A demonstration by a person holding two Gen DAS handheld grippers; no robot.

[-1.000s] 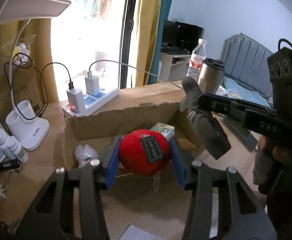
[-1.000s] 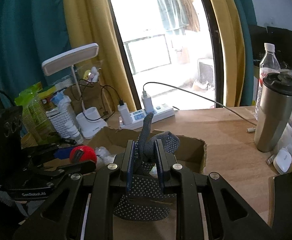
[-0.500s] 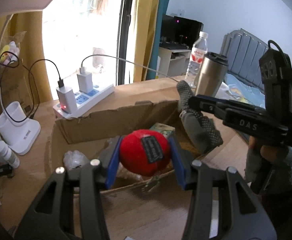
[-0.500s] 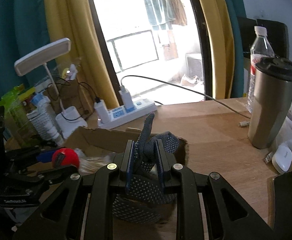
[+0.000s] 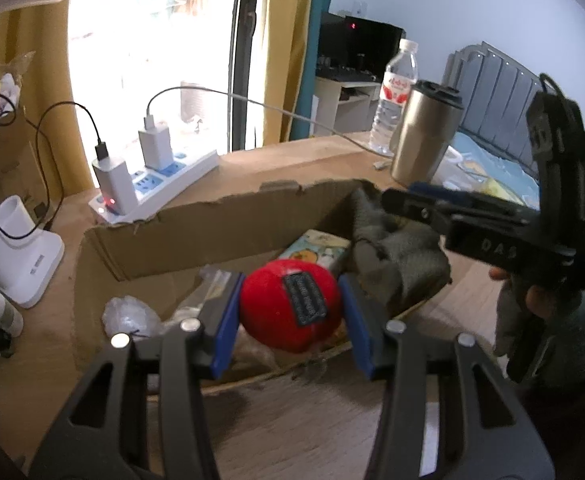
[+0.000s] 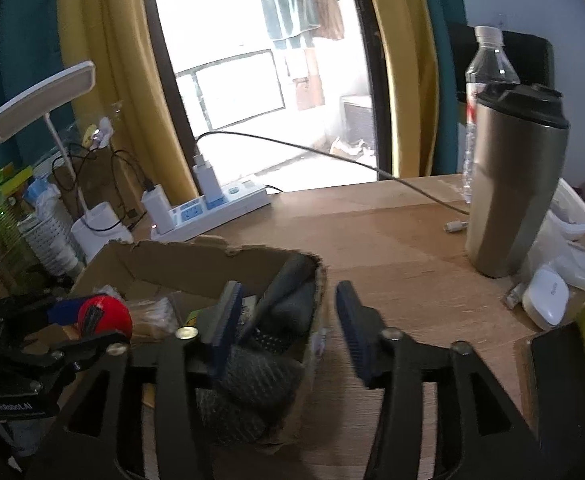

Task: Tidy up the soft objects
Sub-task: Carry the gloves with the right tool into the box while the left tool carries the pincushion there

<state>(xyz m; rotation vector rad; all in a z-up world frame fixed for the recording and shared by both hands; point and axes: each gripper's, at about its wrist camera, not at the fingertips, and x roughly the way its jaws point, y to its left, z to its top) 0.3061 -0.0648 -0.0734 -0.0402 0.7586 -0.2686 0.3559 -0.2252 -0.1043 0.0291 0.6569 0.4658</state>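
My left gripper (image 5: 290,312) is shut on a red soft ball (image 5: 288,308) with a dark patch, held just above the near side of an open cardboard box (image 5: 196,232). The ball also shows in the right wrist view (image 6: 104,314). My right gripper (image 6: 288,320) is open over the box's right corner (image 6: 316,276). A grey dotted glove (image 6: 260,352) lies loose in that corner, against the left finger. In the left wrist view the glove (image 5: 396,256) rests at the box's right end under the right gripper (image 5: 412,204).
A white power strip (image 5: 160,184) with chargers and cables lies behind the box. A steel tumbler (image 6: 512,196) and a water bottle (image 6: 488,68) stand to the right. A white lamp base (image 5: 16,248) is at the left. Plastic wrappers (image 5: 132,316) lie in the box.
My right gripper has opened and let go of the glove, which dropped into the box's right corner. My left gripper moved the red ball closer over the box.
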